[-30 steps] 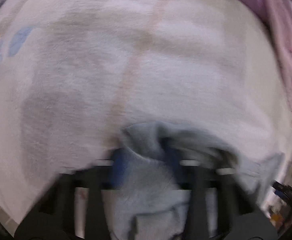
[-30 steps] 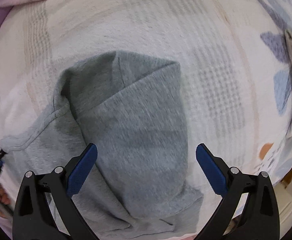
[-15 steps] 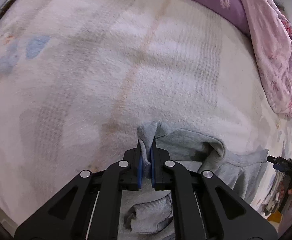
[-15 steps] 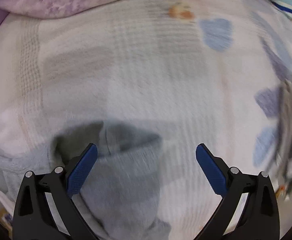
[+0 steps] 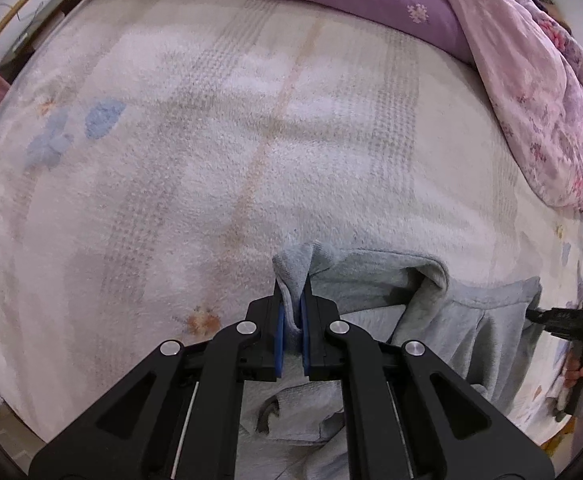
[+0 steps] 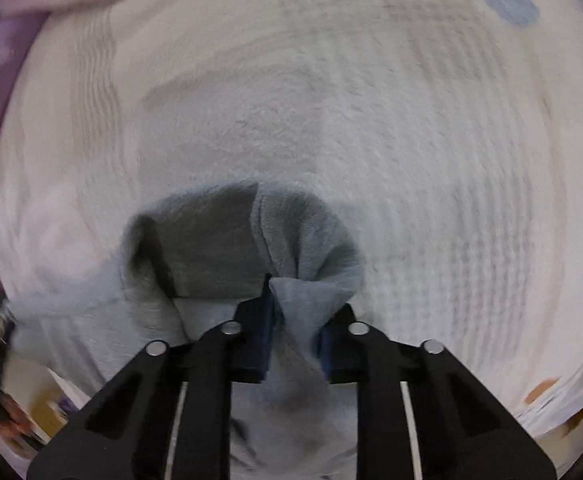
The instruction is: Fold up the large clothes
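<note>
We have the grey garment [image 5: 443, 304] lying on the bed [image 5: 211, 160], bunched toward the near edge, with one pinched-up corner in each tool. The left tool [image 5: 291, 320] is pressed together on a thin peak of fabric that stands up between its blue pads [image 5: 278, 332]. The right tool [image 6: 293, 332] is closing, with a thick wad of the same garment [image 6: 227, 248] between its jaws; the pads look to be on the cloth already, though blur makes that hard to confirm.

What worries us most is the right grip. It has gathered a lump of several layers, so when we lift we may carry a fold we did not intend, or the wad may slip out if only the outer layer is truly caught. The left pinch is shallow, near the fabric's edge, and a hard pull could draw it free. If the two held points are not matching corners, the garment will hang twisted and fold crooked.

Much is hidden from us. Both tool bodies cover the cloth beneath them, and the garment's lower part runs out of view. We cannot tell which parts of the garment we hold. The right view is smeared throughout. The pink quilt [image 5: 539, 92] is cut off at the frame edge.
</note>
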